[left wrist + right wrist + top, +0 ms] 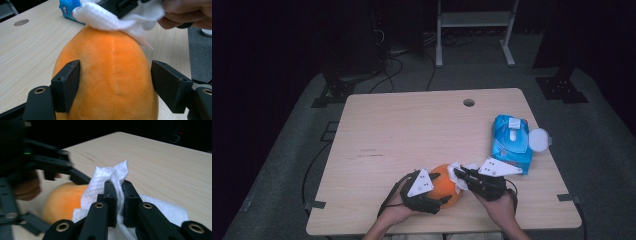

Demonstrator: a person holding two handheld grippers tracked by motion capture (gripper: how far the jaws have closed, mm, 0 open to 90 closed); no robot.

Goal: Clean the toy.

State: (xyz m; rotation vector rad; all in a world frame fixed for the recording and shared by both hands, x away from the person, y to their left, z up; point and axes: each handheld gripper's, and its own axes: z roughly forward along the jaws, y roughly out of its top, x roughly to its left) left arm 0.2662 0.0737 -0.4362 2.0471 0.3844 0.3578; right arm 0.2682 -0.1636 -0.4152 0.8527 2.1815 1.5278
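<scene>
Step in hand, by judgement: wiping of an orange plush ball [446, 190] with a white tissue [460, 170], ball steadied by 1 gripper, tissue worked by the other. Left to right across the high view: left gripper [438, 188] at the near edge of the table [412, 125], its 2 jaws set either side of the ball's left half; in the left gripper view, the ball [110, 77] bulging between both black pads, left pad against the fuzz, right pad at or just off the flank, so contact on that side not settled; a hold rather than a hard squeeze, as far as can be judged. Ball resting on the table near the front edge, between the 2 hands. Next, the tissue draped on the ball's upper right, touching it; seen in the left gripper view as a white wad [112, 20] laid over the crown. Right gripper [460, 176] clamped tight on that tissue, jaws pinching a fold [117, 182] between them in the right gripper view. Further right, a blue wipes pack [511, 142] with its round lid flipped open, just beside the right hand. Next move, by judgement: a drag of the tissue across the plush under light pressure, with the left hold firm enough to stop rolling, and a turn of the ball to expose unwiped fuzz.
</scene>
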